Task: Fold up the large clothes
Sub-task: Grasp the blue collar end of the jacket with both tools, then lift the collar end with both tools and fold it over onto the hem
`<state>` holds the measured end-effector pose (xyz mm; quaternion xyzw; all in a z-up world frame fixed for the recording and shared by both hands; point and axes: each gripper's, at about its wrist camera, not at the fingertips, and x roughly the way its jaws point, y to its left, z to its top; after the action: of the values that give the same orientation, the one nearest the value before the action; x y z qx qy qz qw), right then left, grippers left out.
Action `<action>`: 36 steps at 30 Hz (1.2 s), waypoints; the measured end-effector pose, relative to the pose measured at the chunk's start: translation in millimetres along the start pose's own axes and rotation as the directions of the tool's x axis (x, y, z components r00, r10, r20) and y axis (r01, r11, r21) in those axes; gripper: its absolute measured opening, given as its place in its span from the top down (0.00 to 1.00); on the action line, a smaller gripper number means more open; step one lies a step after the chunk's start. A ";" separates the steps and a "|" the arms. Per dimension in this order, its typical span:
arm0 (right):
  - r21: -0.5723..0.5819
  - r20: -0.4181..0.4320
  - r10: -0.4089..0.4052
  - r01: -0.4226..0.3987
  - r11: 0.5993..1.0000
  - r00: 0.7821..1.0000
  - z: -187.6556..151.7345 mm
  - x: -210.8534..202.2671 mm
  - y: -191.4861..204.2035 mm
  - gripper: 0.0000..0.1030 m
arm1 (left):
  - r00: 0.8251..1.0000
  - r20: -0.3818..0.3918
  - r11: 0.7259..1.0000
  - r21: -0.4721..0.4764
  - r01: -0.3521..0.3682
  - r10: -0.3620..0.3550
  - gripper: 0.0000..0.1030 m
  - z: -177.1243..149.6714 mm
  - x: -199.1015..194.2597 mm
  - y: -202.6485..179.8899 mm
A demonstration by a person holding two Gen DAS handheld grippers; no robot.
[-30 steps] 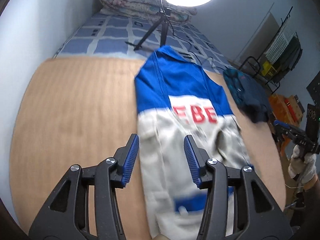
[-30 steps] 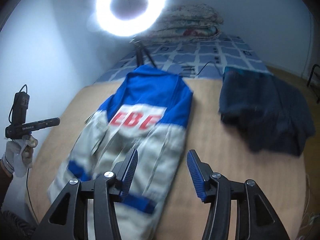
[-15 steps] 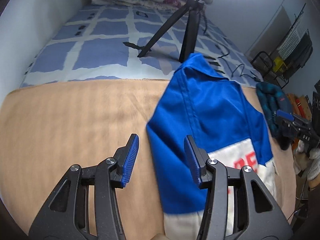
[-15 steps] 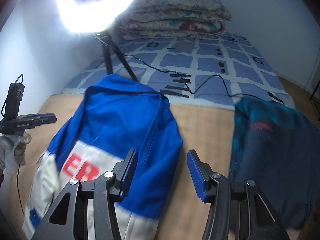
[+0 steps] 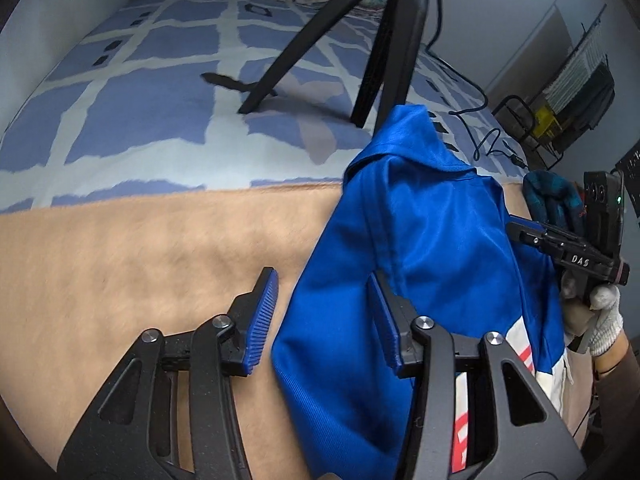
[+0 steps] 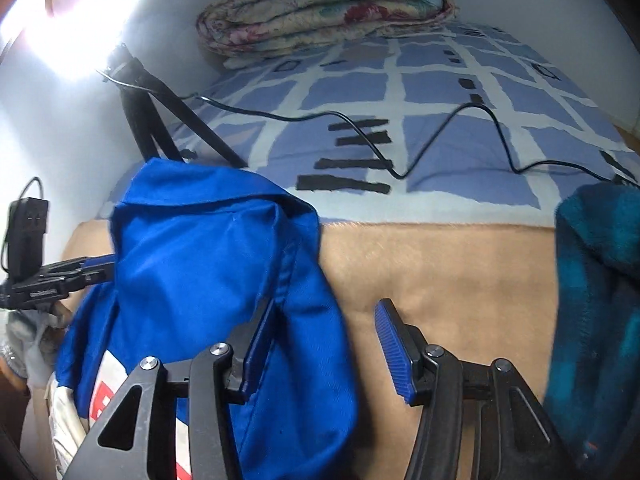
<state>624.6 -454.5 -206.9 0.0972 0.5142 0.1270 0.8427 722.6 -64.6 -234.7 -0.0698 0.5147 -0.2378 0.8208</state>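
Note:
A jacket (image 5: 424, 232) with a blue top, white lower part and red letters lies flat on a tan blanket (image 5: 140, 264), collar toward the far end. My left gripper (image 5: 324, 320) is low over its left shoulder. Its jaws are closing with the blue edge between them, and a gap still shows beside the left pad (image 5: 264, 320). My right gripper (image 6: 324, 348) stands open over the right shoulder of the jacket (image 6: 192, 264), the fabric edge lying between its fingers. Each gripper also shows in the other's view, the right gripper (image 5: 560, 252) and the left gripper (image 6: 56, 280).
A dark teal garment (image 6: 592, 280) lies on the blanket to the right. Beyond the collar a black tripod (image 5: 376, 52) and a cable (image 6: 400, 148) rest on the blue checked sheet (image 5: 140, 104). A folded quilt (image 6: 328, 12) is at the back wall.
Both grippers have moved forward and down along the jacket from its white lower part to the blue shoulders. The left jaws have narrowed; the right jaws look unchanged.

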 end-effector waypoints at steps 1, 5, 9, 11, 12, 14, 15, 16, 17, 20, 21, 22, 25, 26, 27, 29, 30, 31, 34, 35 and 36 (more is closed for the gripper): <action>0.006 0.002 0.016 -0.016 1.000 1.000 0.6 0.5 -1.0 0.59 | 1.000 0.001 1.000 0.008 -0.001 0.001 0.76 0.6 0.9 -3.8; -0.011 0.003 0.081 -0.081 0.997 0.997 -0.4 -0.7 5.4 0.95 | 0.999 0.009 0.995 0.089 -0.034 0.033 0.97 -2.0 0.9 -24.6; -0.052 0.037 0.035 -0.033 0.998 0.999 -0.2 -11.9 18.9 1.00 | 0.998 0.049 0.995 0.088 -0.042 0.037 0.99 -5.7 -12.7 -32.8; -0.058 0.061 0.025 -0.021 0.998 0.998 0.5 -20.4 23.9 1.00 | 0.996 0.076 0.995 0.092 -0.042 0.035 0.99 -6.8 -22.5 -36.2; -0.063 0.072 0.016 -0.011 0.998 0.997 0.5 -24.8 25.6 1.00 | 0.996 0.087 0.995 0.092 -0.042 0.033 0.99 -7.6 -26.9 -37.7; -0.069 0.095 0.001 0.005 0.998 0.996 1.3 -32.5 30.1 1.00 | 0.993 0.108 0.994 0.093 -0.051 0.040 0.99 -9.3 -36.7 -40.9; -0.072 0.106 -0.008 0.016 0.997 0.994 1.4 -36.9 32.7 1.00 | 0.992 0.119 0.995 0.091 -0.049 0.038 0.99 -10.5 -43.0 -42.6; -0.075 0.114 -0.016 0.025 0.997 0.993 1.7 -41.1 35.0 1.00 | 0.991 0.127 0.995 0.089 -0.044 0.033 0.99 -11.8 -49.2 -44.6; -0.078 0.120 -0.023 0.033 0.996 0.992 1.9 -45.6 38.0 1.00 | 0.990 0.135 0.995 0.093 -0.043 0.030 0.99 -12.8 -54.9 -47.1; -0.086 0.150 -0.019 0.032 0.996 0.989 0.8 -64.8 46.7 1.00 | 0.988 0.151 0.994 0.107 -0.030 0.014 1.00 -14.8 -69.2 -54.0; -0.090 0.161 -0.014 0.029 0.996 0.987 0.2 -72.4 49.7 1.00 | 0.988 0.157 0.994 0.109 -0.019 0.002 1.00 -17.0 -76.4 -57.3; -0.096 0.175 -0.002 0.019 0.995 0.985 -1.3 -81.7 53.1 1.00 | 0.987 0.162 0.994 0.109 -0.010 -0.008 1.00 -18.5 -81.8 -60.0; -0.111 0.212 0.036 -0.012 0.994 0.977 -6.9 -110.5 63.1 1.00 | 0.981 0.190 0.994 0.111 0.022 -0.043 1.00 -27.1 -107.2 -69.9; -0.117 0.222 0.045 -0.019 0.993 0.974 -9.9 -121.2 66.8 1.00 | 0.978 0.200 0.994 0.110 0.029 -0.051 1.00 -30.5 -116.3 -72.6; -0.123 0.230 0.052 -0.024 0.992 0.972 -11.7 -128.6 69.4 1.00 | 0.976 0.209 0.993 0.111 0.037 -0.059 1.00 -35.1 -125.7 -76.1; -0.140 0.248 0.068 -0.034 0.990 0.966 -20.7 -152.2 76.8 1.00 | 0.972 0.225 0.992 0.114 0.050 -0.075 1.00 -46.1 -145.4 -83.4; -0.147 0.255 0.073 -0.036 0.988 0.964 -25.2 -161.6 79.9 1.00 | 0.970 0.231 0.992 0.118 0.051 -0.077 1.00 -50.8 -153.4 -87.1; -0.151 0.262 0.078 -0.039 0.988 0.962 -31.3 -172.8 83.4 1.00 | 0.968 0.236 0.991 0.126 0.052 -0.080 1.00 -56.1 -161.9 -91.6; -0.169 0.282 0.089 -0.042 0.985 0.955 -52.8 -204.7 94.8 1.00 | 0.963 0.258 0.989 0.142 0.046 -0.081 1.00 -77.7 -192.1 -106.6; -0.173 0.287 0.094 -0.045 0.984 0.953 -61.4 -215.1 98.5 1.00 | 0.959 0.268 0.989 0.136 0.054 -0.089 1.00 -87.4 -203.6 -110.6; -0.174 0.289 0.099 -0.049 0.984 0.952 -67.3 -222.3 100.4 1.00 | 0.957 0.274 0.990 0.129 0.065 -0.099 1.00 -95.9 -212.7 -113.5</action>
<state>455.6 -426.8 -20.6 0.0644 0.3657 0.1845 0.9100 526.3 -53.3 -65.4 -0.0753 0.3752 -0.2895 0.8774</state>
